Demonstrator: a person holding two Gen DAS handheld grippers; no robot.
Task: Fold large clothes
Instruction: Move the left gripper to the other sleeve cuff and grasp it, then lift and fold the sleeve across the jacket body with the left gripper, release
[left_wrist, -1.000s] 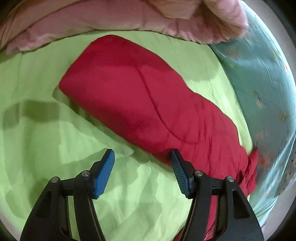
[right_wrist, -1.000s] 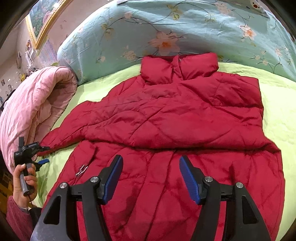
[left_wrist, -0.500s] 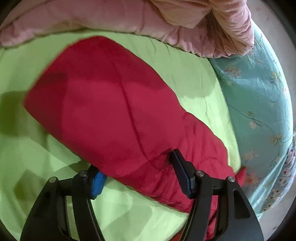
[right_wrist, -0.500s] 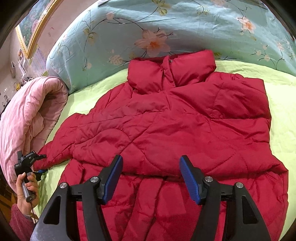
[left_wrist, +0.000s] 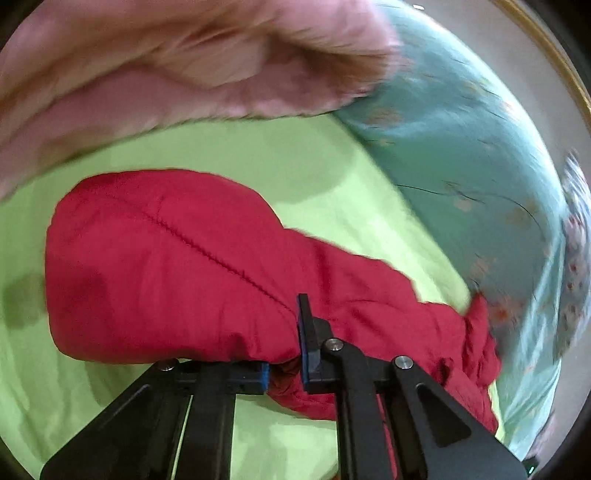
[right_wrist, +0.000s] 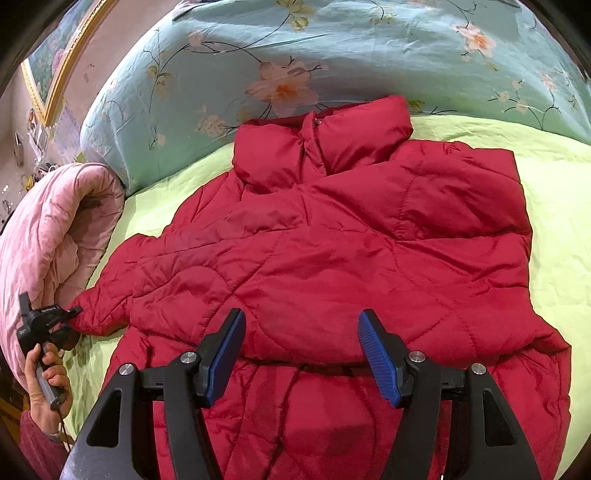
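A red puffer jacket (right_wrist: 332, 240) lies spread on the green sheet (right_wrist: 554, 229), collar toward the far side. One sleeve is folded across the chest. The other sleeve (left_wrist: 166, 258) reaches out to the left. My left gripper (left_wrist: 284, 365) is shut on this sleeve near its cuff, with red fabric bunched between the blue pads. In the right wrist view the left gripper (right_wrist: 44, 321) shows at the sleeve's tip, held by a hand (right_wrist: 48, 380). My right gripper (right_wrist: 301, 350) hovers open over the jacket's lower front with nothing between its fingers.
A rolled pink quilt (right_wrist: 48, 229) lies along the left side of the bed, close to the held sleeve. A teal floral duvet (right_wrist: 295, 55) is heaped behind the collar. A gold picture frame (right_wrist: 48, 74) hangs on the far wall.
My left gripper went in over the sleeve, closed on it and raised it off the sheet. My right gripper moved forward over the jacket, staying open.
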